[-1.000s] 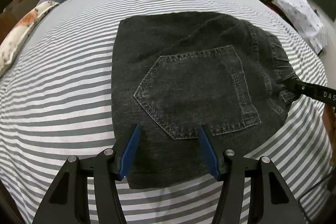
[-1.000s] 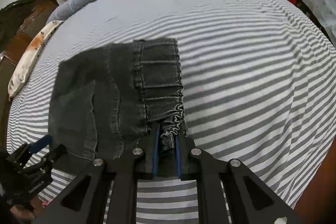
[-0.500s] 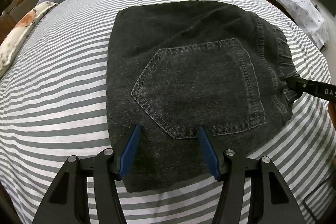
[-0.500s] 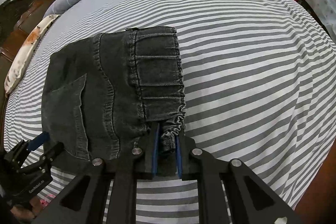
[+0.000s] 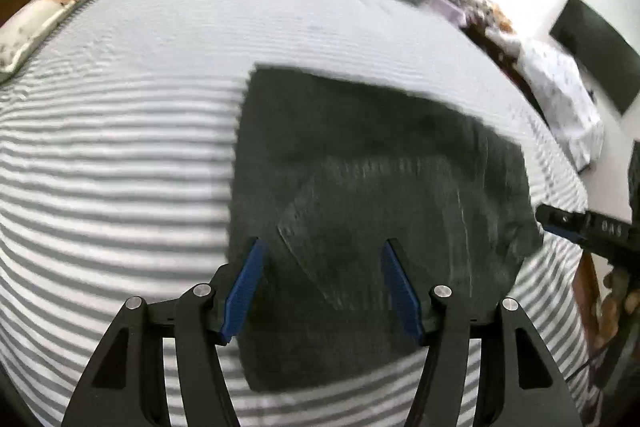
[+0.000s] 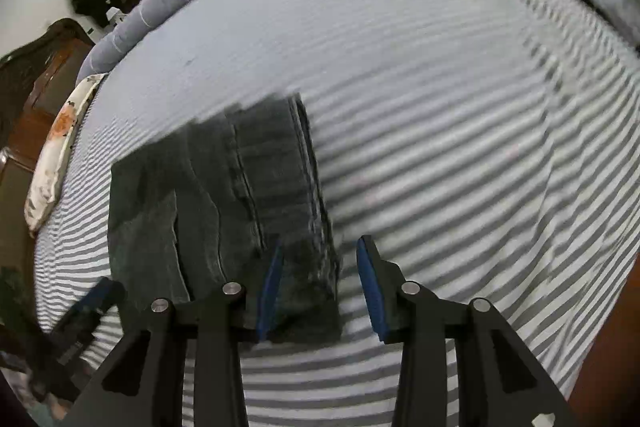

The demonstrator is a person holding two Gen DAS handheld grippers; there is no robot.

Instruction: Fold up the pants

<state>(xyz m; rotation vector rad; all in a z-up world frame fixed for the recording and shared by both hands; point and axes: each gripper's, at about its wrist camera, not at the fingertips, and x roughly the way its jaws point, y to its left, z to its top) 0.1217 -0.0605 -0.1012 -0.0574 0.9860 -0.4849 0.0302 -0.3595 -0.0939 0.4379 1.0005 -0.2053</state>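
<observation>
Opening off the waistband it pinched earlier, the right gripper (image 6: 318,283) and the spread, empty left gripper (image 5: 322,287) flank folded dark-grey pants (image 5: 380,195) at six o'clock

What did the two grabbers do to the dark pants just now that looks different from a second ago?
The right gripper let go: a second ago it pinched the gathered waistband, and now its jaws are opening with the pads off the cloth. In the left wrist view it sits just clear of the pants' edge. Both views look pulled back a little. The folded pants stayed flat on the striped bed, and the left gripper stayed open.
</observation>
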